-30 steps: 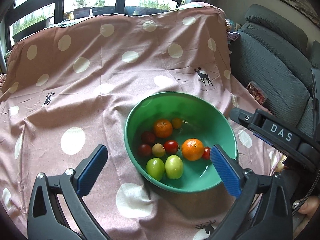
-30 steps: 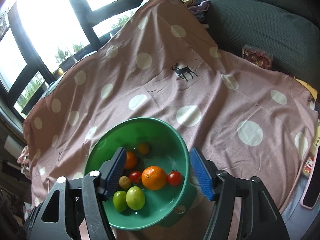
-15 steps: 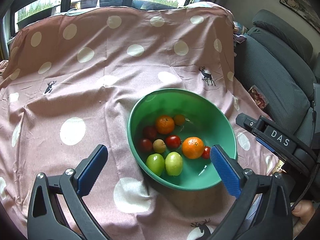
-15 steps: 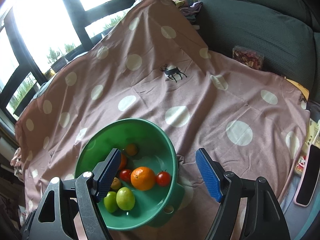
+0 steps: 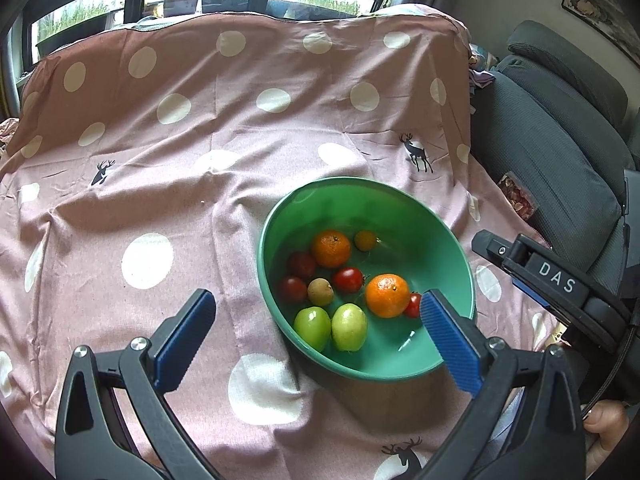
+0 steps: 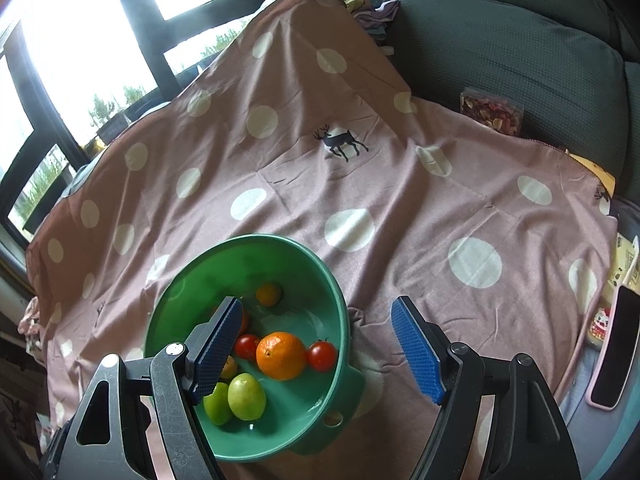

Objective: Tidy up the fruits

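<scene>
Fruit fills the green bowl (image 5: 460, 264) on spotted cloth (image 5: 160, 184), phone (image 6: 614, 344) aside; both claws gape, empty.

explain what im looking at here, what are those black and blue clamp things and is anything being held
Those are two hand-held grippers; a person carries one in each hand. Each picture comes from a camera on one gripper, looking along its blue-padded fingers. One view shows the left gripper, the other the right gripper. Both are open and hold nothing. In front of them a green bowl sits on a pink dotted cloth. In the bowl are two oranges, two green fruits, small red tomatoes and a few other small fruits. A phone lies at the right edge.
</scene>
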Available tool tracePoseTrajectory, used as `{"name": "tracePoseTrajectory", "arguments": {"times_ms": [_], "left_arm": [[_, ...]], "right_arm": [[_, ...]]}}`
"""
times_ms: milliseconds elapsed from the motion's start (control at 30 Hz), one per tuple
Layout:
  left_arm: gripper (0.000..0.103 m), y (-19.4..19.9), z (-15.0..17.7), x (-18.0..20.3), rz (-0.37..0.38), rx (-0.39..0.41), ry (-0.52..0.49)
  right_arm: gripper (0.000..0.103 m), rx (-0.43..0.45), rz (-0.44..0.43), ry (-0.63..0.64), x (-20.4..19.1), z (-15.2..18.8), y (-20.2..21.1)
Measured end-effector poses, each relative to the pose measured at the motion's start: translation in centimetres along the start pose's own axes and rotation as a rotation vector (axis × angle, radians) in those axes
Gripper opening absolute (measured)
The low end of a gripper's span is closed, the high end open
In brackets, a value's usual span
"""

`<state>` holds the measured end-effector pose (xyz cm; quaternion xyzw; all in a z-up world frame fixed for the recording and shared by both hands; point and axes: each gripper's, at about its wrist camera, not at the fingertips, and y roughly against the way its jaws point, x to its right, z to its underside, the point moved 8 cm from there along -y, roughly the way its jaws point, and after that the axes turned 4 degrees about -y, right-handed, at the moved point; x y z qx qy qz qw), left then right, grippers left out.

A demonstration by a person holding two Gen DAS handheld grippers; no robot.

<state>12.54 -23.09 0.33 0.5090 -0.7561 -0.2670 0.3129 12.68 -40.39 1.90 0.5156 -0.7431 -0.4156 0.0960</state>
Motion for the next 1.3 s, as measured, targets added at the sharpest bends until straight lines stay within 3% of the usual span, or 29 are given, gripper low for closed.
{"name": "tracePoseTrajectory", "arguments": {"times_ms": [1300], "left_arm": [[0.102, 0.56, 0.07, 0.23, 0.001, 0.011, -0.011]], "right_arm": [[0.078, -0.016, 0.023, 0.039, -0.54, 0.30, -0.51]]}}
